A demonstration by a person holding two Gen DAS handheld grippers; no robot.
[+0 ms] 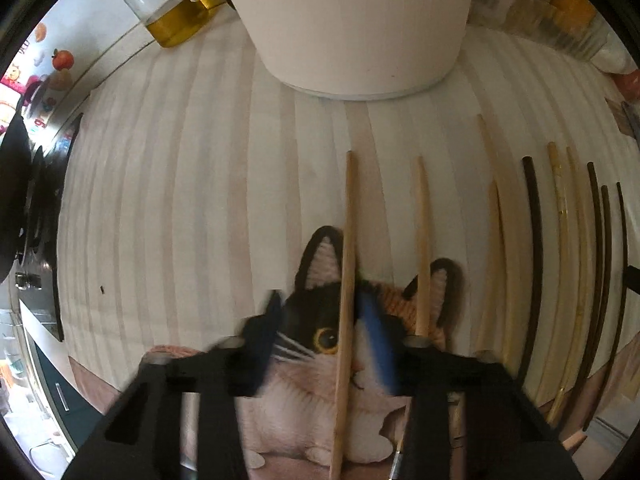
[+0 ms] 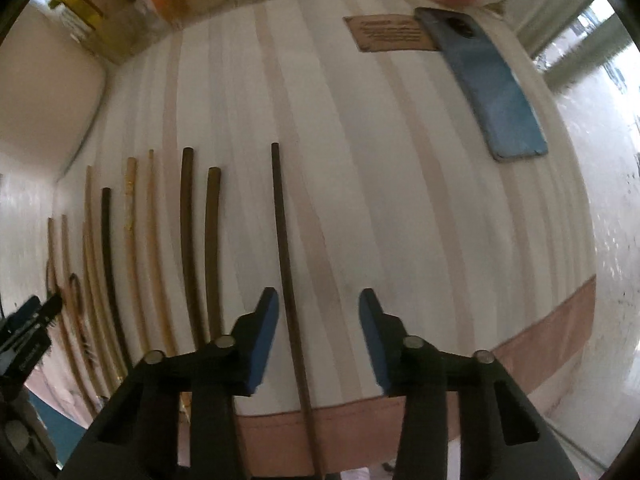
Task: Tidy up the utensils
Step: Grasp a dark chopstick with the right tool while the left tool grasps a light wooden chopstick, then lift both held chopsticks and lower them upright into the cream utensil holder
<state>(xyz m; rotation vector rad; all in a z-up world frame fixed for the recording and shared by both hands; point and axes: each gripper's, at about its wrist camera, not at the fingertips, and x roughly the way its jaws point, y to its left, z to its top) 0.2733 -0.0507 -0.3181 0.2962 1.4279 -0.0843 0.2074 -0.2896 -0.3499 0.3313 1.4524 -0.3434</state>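
My left gripper point(image 1: 326, 340) sat spread around a light chopstick point(image 1: 347, 280), not pinching it; the right gripper point(image 2: 319, 336) gaped over a dark chopstick point(image 2: 288, 280) between its fingers.

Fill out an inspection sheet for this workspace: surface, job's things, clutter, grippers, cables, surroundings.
Surface: striped mat with a pink border and a cat print.
Job's things: light wooden chopsticks and dark chopsticks lie in a roughly parallel row on the mat; one dark chopstick lies apart, to their right.
Clutter: blue phone, brown label, white container, oil bottle.
Grippers: left gripper is open astride a light chopstick; right gripper is open astride the lone dark chopstick.
Cables: nothing seen.
Surroundings: blurred packets and jars along the mat's far edge.
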